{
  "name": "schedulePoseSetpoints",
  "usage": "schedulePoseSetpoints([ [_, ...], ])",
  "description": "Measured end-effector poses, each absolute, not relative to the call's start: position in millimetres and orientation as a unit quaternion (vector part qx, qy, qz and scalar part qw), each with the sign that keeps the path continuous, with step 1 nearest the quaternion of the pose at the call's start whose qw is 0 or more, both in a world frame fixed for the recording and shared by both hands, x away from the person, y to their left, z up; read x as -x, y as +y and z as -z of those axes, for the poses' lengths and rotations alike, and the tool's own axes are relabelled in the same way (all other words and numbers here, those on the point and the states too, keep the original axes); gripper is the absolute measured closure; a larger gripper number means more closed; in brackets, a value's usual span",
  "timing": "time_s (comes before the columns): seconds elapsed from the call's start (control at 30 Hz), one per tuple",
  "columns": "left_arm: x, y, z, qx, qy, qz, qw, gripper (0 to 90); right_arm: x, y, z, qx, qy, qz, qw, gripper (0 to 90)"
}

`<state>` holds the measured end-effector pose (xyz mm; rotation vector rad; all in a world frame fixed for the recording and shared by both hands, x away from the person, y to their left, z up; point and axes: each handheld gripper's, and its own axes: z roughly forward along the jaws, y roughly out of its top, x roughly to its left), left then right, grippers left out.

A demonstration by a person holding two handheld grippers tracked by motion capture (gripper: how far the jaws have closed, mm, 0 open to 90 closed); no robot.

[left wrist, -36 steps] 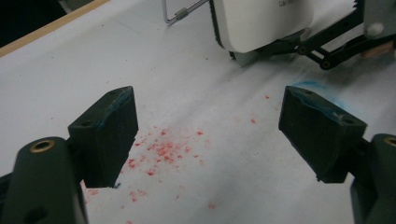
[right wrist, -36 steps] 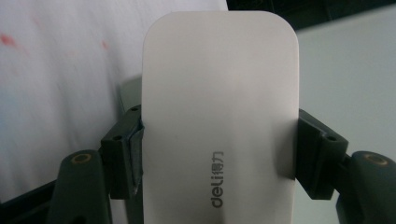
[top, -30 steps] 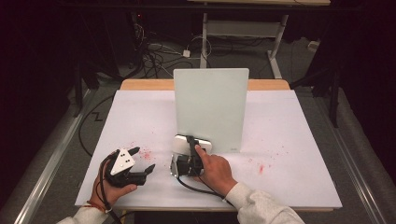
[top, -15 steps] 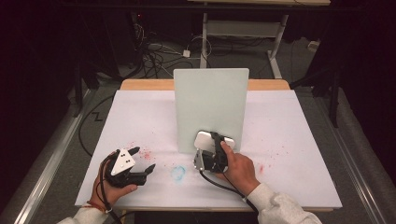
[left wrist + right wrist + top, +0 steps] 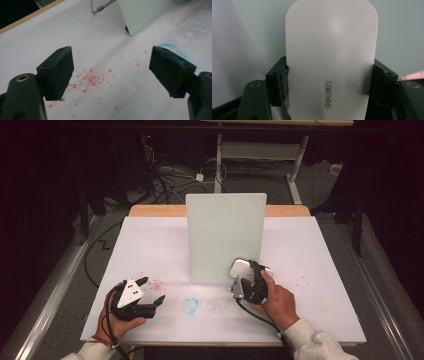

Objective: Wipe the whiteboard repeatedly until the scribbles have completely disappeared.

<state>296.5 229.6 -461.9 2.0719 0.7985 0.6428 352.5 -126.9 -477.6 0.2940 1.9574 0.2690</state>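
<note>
An upright pale green board (image 5: 225,237) stands mid-table on a white sheet (image 5: 310,270). In front of the board's lower right corner, my right gripper (image 5: 245,281) is shut on a white oblong eraser (image 5: 239,268). The right gripper view has that eraser (image 5: 332,50), marked "deli", clamped between both jaws of the right gripper (image 5: 329,83), with the board close behind. My left gripper (image 5: 152,290) rests near the front left, open, with nothing between its jaws (image 5: 112,67). A blue smudge (image 5: 190,305) lies on the sheet between the two grippers.
Red specks (image 5: 92,80) dot the sheet under the left gripper; the blue smudge (image 5: 172,48) lies beyond its right jaw. A wire stand (image 5: 100,7) props the board from behind. Cables and table legs (image 5: 220,155) occupy the dark floor beyond the table.
My right gripper has carried the eraser rightward along the board's foot, from its lower left to its lower right, uncovering the blue smudge. The left gripper has stayed put.
</note>
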Motion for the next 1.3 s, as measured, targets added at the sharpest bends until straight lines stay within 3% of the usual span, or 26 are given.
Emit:
schedulePoseSetpoints([
  [0.83, -297, 229, 462, -0.822, 0.315, -0.254, 0.400, 19.3, -363, -190, 444, -0.244, 0.792, -0.153, 0.539, 31.0],
  [1.3, -298, 226, 463, -0.824, 0.314, -0.253, 0.399, 19.3, -365, -167, 447, -0.218, 0.796, -0.172, 0.538, 30.9],
])
